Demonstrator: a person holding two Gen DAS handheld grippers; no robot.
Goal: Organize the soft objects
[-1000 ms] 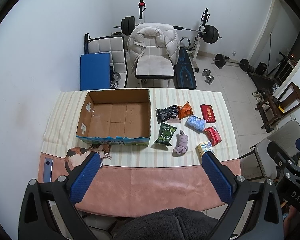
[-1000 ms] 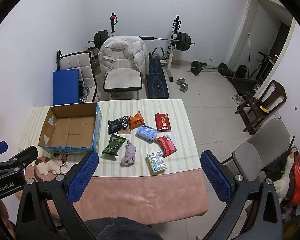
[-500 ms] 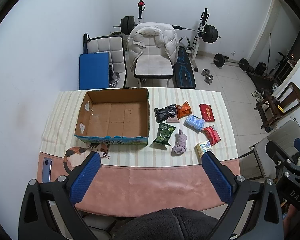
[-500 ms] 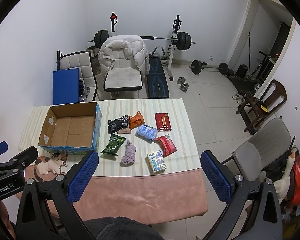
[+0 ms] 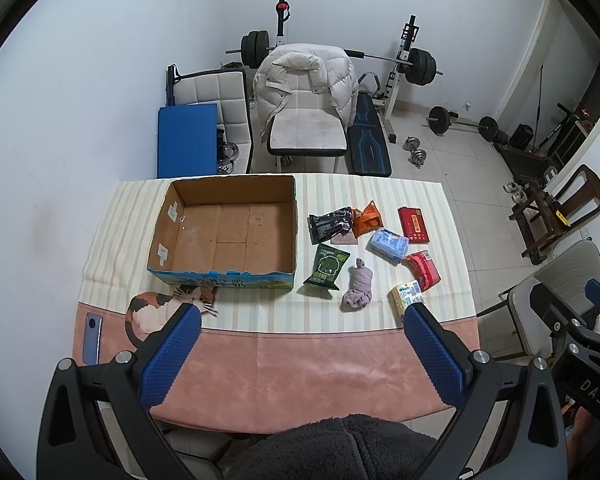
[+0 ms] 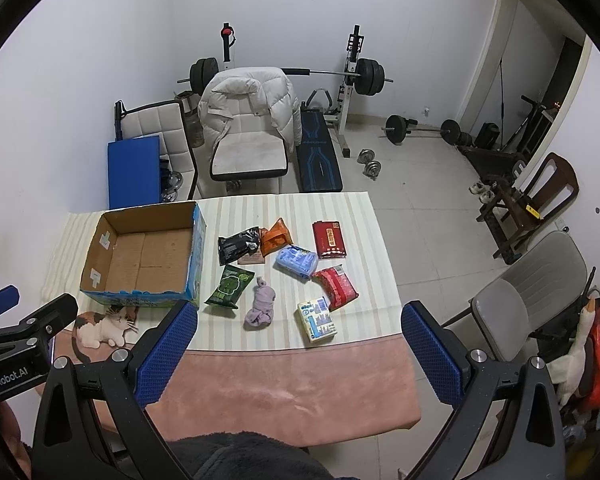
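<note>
Packets and a bundled lilac cloth (image 5: 358,290) lie loose on a striped table cover (image 5: 440,208), all to the right of an open cardboard box (image 5: 224,236) whose brown floor holds nothing. Nearest the box sit a green packet (image 5: 327,266) and, behind it, a black packet (image 5: 329,224) that overlaps an orange packet (image 5: 367,219); a small brown card (image 5: 345,240) shows under the black one. A light blue packet (image 5: 389,245) rests in the middle of the group, with a dark red flat pack (image 5: 413,225) beyond it, a bright red packet (image 5: 423,270) just beside it, and a yellow-and-blue box (image 6: 317,320) closest to the table's near edge. The left gripper (image 5: 300,354) hangs above the pink near strip of the table, its blue-padded fingers (image 5: 172,354) spread wide and holding nothing; the right gripper (image 6: 298,354) hovers likewise, fingers parted and empty. A cat picture (image 5: 156,312) marks the cloth in front of the box, and a phone (image 5: 92,338) lies at the table's left edge. Beyond the table stand a white chair with a puffy white jacket (image 5: 306,80) draped over it, a blue mat (image 5: 187,140), a weight bench and barbell rack (image 5: 404,64), and dumbbells (image 5: 416,152) on the tiled floor.
</note>
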